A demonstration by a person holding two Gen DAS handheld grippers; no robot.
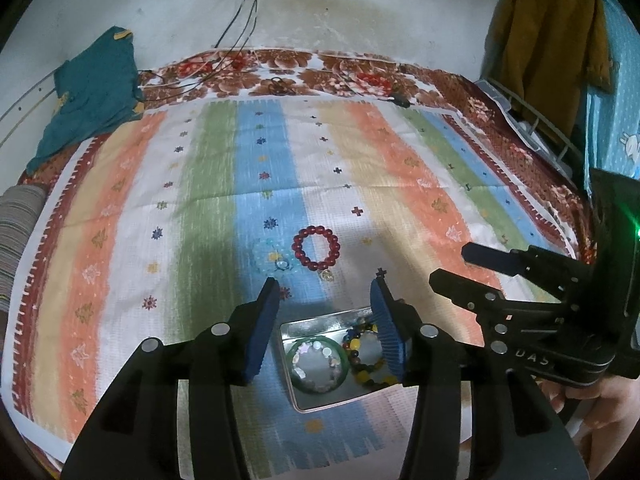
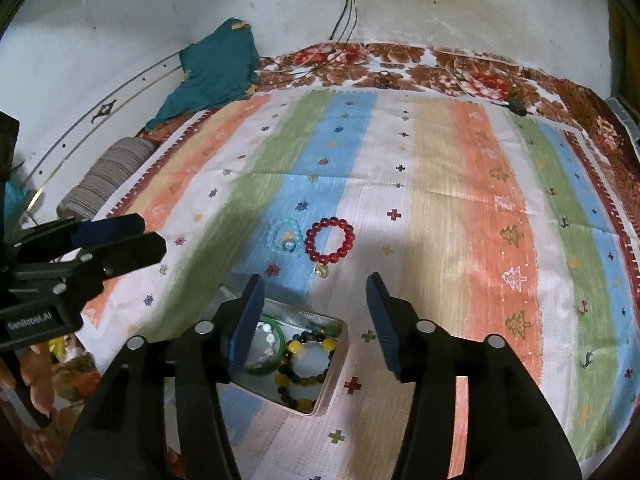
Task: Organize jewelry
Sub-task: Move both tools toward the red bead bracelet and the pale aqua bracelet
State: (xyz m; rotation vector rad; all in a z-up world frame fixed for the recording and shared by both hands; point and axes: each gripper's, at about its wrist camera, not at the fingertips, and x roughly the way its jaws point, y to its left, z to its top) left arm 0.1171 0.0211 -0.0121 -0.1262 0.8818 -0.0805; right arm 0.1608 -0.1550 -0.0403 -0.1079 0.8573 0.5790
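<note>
A metal tin (image 1: pixel 316 404) (image 2: pixel 334 376) sits on the striped cloth and holds a green bangle (image 1: pixel 318 364) (image 2: pixel 276 344) and a yellow-and-dark bead bracelet (image 1: pixel 370 364) (image 2: pixel 304 368). A red bead bracelet (image 1: pixel 316 248) (image 2: pixel 330 242) with a clear charm and a pale blue bead bracelet (image 1: pixel 272 258) (image 2: pixel 286 236) lie on the cloth beyond the tin. My left gripper (image 1: pixel 324 292) (image 2: pixel 120 240) is open and empty above the tin. My right gripper (image 2: pixel 314 288) (image 1: pixel 460 264) is open and empty above the tin's right side.
The striped cloth (image 2: pixel 440 200) covers a floral bedspread (image 1: pixel 320 72). A teal garment (image 1: pixel 92 92) and a striped bolster (image 2: pixel 108 176) lie at the far left. Cables (image 1: pixel 240 40) hang from a wall socket at the back. Clothes (image 1: pixel 552 40) hang at the right.
</note>
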